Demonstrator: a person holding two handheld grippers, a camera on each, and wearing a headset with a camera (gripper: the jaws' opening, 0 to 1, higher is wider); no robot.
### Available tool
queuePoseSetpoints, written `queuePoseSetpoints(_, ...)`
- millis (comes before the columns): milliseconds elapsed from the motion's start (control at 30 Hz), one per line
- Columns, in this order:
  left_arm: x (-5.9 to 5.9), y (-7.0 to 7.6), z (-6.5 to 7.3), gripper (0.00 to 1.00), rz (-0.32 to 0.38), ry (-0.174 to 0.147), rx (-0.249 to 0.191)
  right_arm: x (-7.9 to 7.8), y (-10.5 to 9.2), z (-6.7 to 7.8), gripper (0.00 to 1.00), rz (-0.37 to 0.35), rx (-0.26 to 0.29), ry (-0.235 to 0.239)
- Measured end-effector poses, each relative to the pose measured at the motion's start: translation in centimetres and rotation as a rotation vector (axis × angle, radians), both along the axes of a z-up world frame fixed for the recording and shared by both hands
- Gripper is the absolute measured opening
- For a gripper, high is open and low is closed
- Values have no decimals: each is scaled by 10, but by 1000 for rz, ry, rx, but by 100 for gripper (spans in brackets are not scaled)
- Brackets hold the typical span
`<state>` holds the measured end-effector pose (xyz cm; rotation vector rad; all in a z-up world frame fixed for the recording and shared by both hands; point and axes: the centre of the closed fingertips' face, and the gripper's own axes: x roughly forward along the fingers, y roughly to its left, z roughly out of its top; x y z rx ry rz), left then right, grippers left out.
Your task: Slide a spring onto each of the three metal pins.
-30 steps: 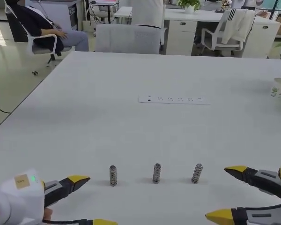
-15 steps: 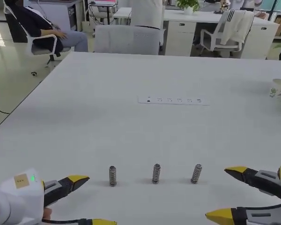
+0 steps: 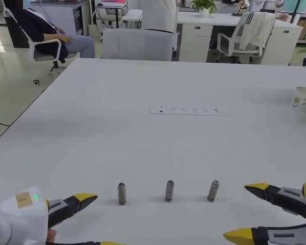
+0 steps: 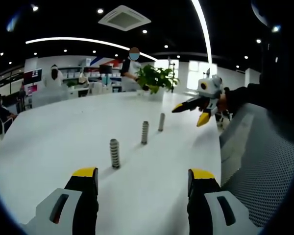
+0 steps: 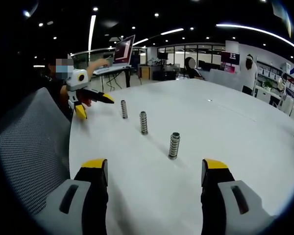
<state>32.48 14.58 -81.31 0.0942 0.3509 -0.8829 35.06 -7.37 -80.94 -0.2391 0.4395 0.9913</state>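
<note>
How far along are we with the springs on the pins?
Looks done: three coiled metal springs stand upright in a row on the white table: left spring, middle spring, right spring, each apparently over its pin, though the coils hide the pins. In hand: nothing; the left gripper and right gripper flank the row, jaws open and empty. Left: seemingly nothing but checking the seating.

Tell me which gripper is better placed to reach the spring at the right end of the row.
Right. The right gripper, jaws open, sits beside the right-end spring, which stands ahead of its jaws in its own view. The left gripper is at the row's opposite end.
</note>
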Motion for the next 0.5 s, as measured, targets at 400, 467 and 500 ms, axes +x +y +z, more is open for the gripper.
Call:
queuePoseSetpoints(400, -1, -1, 0, 70, 0, 1, 2, 0, 0, 0, 77, -2, 3, 4)
queuePoseSetpoints(467, -1, -1, 0, 70, 0, 1, 3, 0, 0, -1, 77, -2, 3, 5)
queuePoseSetpoints(500, -2, -1, 0, 70, 0, 0, 3, -1, 0, 0, 77, -1, 2, 5)
